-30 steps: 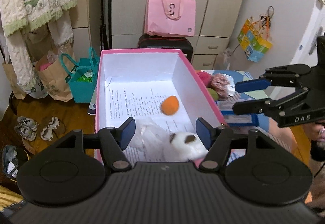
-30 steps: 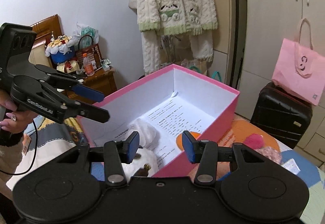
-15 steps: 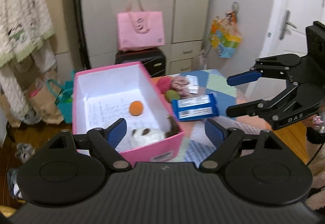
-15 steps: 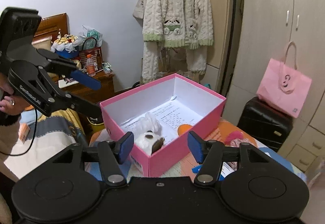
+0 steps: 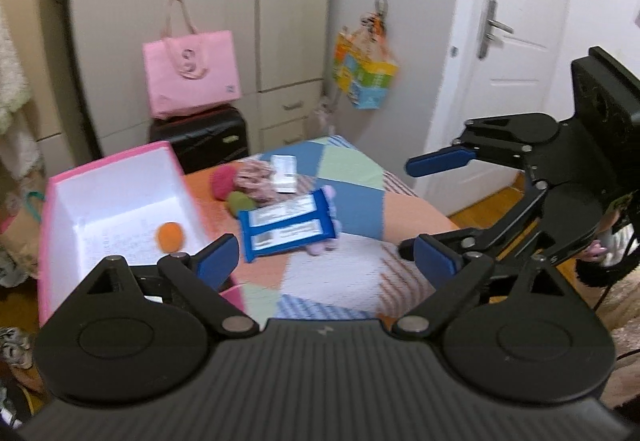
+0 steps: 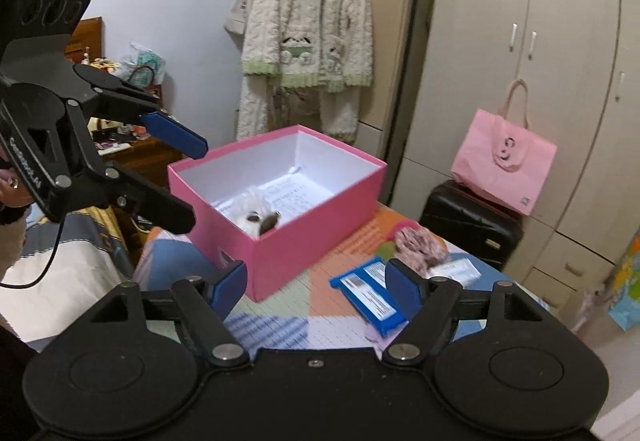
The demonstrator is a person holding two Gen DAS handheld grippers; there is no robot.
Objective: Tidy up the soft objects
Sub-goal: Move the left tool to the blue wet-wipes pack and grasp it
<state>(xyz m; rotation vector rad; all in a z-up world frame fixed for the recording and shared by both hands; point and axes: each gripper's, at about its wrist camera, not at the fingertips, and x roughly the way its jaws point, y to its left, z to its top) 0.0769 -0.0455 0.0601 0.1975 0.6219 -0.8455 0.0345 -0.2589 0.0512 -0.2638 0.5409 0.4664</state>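
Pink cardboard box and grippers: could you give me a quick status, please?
Left gripper and right gripper opening, empty. Pink cardboard box holds white plush toy. Blue packet outside.

Pink box (image 6: 304,241), white inside; orange ball (image 5: 171,235); blue packet (image 5: 288,225).

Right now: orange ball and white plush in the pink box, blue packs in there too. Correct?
Not quite. The blue packs lie on the bedspread outside the pink box, as the right wrist view shows. Orange ball and white plush are in the box.
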